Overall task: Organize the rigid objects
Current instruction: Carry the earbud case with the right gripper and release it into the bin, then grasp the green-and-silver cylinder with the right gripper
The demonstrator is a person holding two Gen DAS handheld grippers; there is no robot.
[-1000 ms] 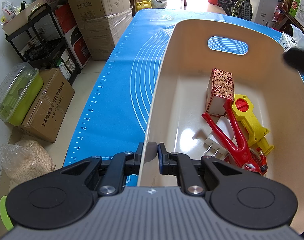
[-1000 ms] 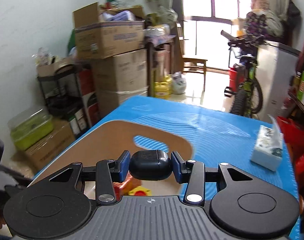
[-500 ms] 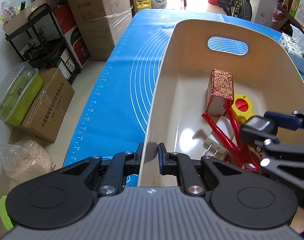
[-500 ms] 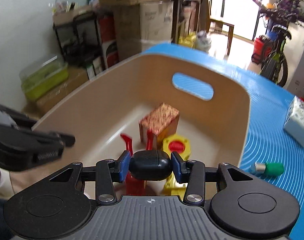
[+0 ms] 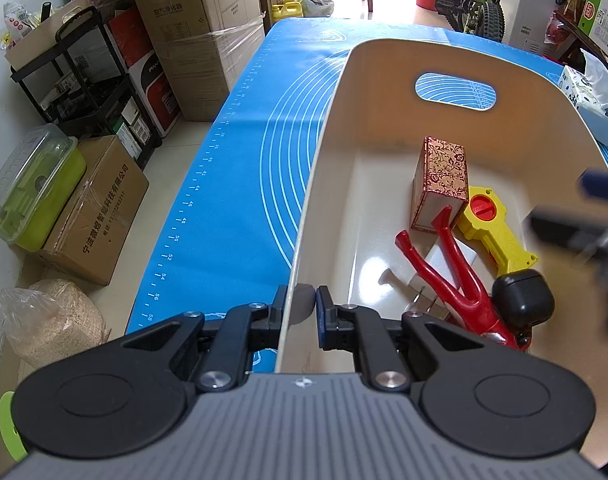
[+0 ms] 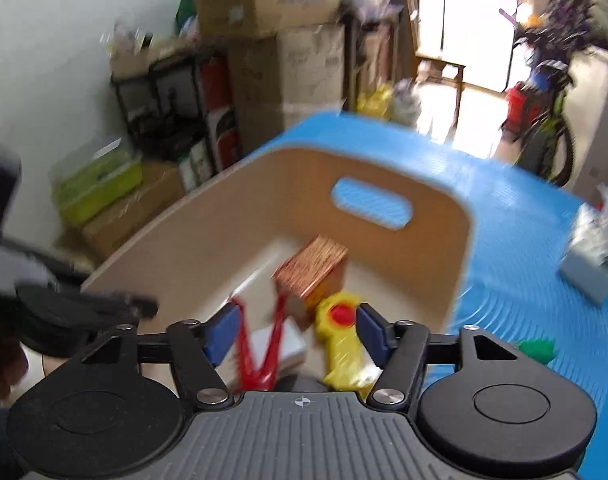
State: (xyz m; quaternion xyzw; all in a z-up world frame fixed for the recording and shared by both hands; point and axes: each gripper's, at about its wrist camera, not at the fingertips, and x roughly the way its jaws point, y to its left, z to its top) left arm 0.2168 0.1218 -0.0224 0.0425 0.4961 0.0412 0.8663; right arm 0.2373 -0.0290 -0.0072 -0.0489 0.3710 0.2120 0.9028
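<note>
A beige bin (image 5: 324, 168) stands on the blue mat (image 5: 239, 152). My left gripper (image 5: 299, 306) is shut on the bin's near rim. Inside lie a patterned red box (image 5: 440, 184), a yellow tool (image 5: 492, 228), a red slingshot (image 5: 460, 280), a white plug (image 5: 428, 280) and a black case (image 5: 524, 300) resting on the slingshot. My right gripper (image 6: 295, 332) is open and empty above the bin; it shows blurred at the right edge of the left wrist view (image 5: 576, 232). The box (image 6: 312, 272), yellow tool (image 6: 340, 336) and slingshot (image 6: 263, 352) show between its fingers.
A tissue box (image 5: 588, 96) sits on the mat right of the bin, and a green object (image 6: 536, 350) lies on the mat nearer. Cardboard boxes (image 5: 199, 32), a black shelf (image 5: 87, 92) and a green container (image 5: 35, 196) stand on the floor to the left.
My right gripper swung down over the bin, opened and let go of the black case, which now lies in the bin. It is pulling back. The left gripper has not moved.
</note>
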